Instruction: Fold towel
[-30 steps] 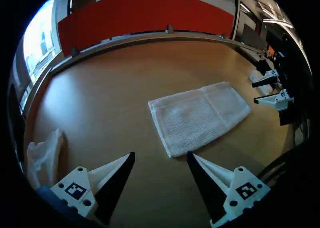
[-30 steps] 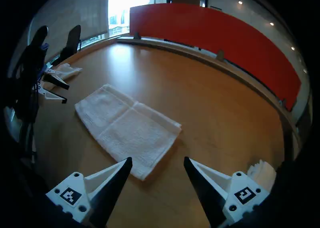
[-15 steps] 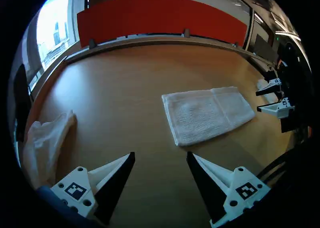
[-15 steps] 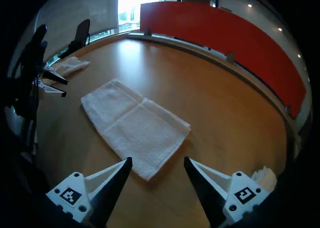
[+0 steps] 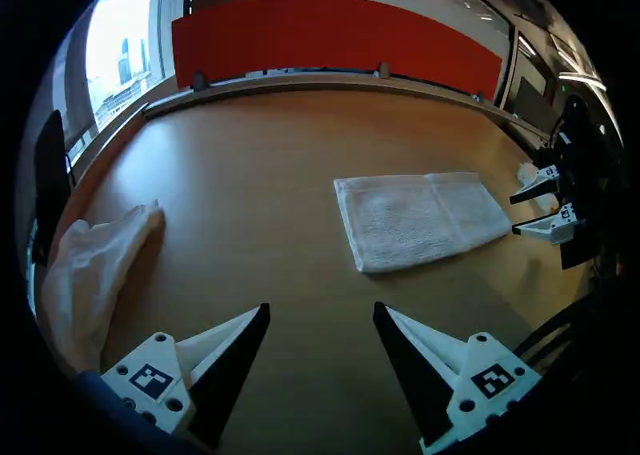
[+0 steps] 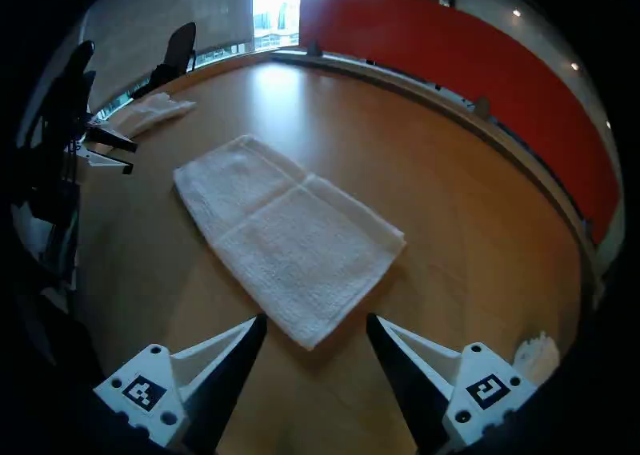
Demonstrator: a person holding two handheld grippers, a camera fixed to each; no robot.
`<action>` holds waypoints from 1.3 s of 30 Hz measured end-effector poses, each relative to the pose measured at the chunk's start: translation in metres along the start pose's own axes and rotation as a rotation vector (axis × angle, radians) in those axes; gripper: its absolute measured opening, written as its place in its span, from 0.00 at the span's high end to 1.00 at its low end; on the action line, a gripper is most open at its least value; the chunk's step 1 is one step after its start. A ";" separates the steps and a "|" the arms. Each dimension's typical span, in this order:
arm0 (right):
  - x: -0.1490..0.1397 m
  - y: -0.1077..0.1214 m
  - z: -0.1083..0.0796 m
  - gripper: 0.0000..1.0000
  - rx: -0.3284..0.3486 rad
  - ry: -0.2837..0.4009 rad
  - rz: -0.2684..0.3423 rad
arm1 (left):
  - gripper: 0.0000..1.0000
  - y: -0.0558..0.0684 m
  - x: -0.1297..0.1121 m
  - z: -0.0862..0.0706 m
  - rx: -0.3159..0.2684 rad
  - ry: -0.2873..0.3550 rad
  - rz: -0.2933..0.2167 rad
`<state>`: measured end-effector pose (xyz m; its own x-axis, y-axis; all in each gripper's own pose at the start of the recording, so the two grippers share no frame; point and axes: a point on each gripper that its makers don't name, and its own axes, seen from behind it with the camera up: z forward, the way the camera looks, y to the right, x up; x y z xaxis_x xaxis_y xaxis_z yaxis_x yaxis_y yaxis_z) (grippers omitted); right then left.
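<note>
Towel [image 6: 288,235]: white, folded into a flat rectangle, lay on the wooden table [image 6: 448,215]. Its nearest corner was just ahead of the right gripper [image 6: 316,317], whose fingers stood apart, holding nothing. Left gripper [image 5: 320,306]: fingers apart, empty, well back from the towel. Crumpled white cloth [image 5: 88,267]: near the table's edge. Red partition [image 5: 336,35]: along the far edge.

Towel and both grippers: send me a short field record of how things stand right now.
towel: white, folded into a rectangle, flat on the wooden table
left gripper: open, empty, over bare table; towel ahead to its right
right gripper: open, empty; towel's near corner in line between its fingers, not gripped
other cloth: crumpled white cloth near the table's edge
</note>
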<state>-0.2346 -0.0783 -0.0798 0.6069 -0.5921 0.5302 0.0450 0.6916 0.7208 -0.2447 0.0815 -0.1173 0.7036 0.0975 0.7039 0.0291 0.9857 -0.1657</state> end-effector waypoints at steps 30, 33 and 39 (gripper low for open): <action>-0.027 -0.005 0.002 0.64 0.057 -0.088 -0.012 | 0.04 -0.015 -0.020 -0.020 0.053 0.028 -0.032; -0.027 -0.006 0.002 0.71 0.061 -0.087 -0.009 | 0.04 -0.015 -0.021 -0.021 0.052 0.028 -0.028; -0.026 -0.006 0.002 0.84 0.067 -0.084 -0.012 | 0.04 -0.013 -0.021 -0.021 0.050 0.028 -0.023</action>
<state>-0.2522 -0.0678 -0.0970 0.5377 -0.6348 0.5550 -0.0026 0.6569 0.7539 -0.2449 0.0634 -0.1450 0.7229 0.0713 0.6873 0.0110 0.9934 -0.1146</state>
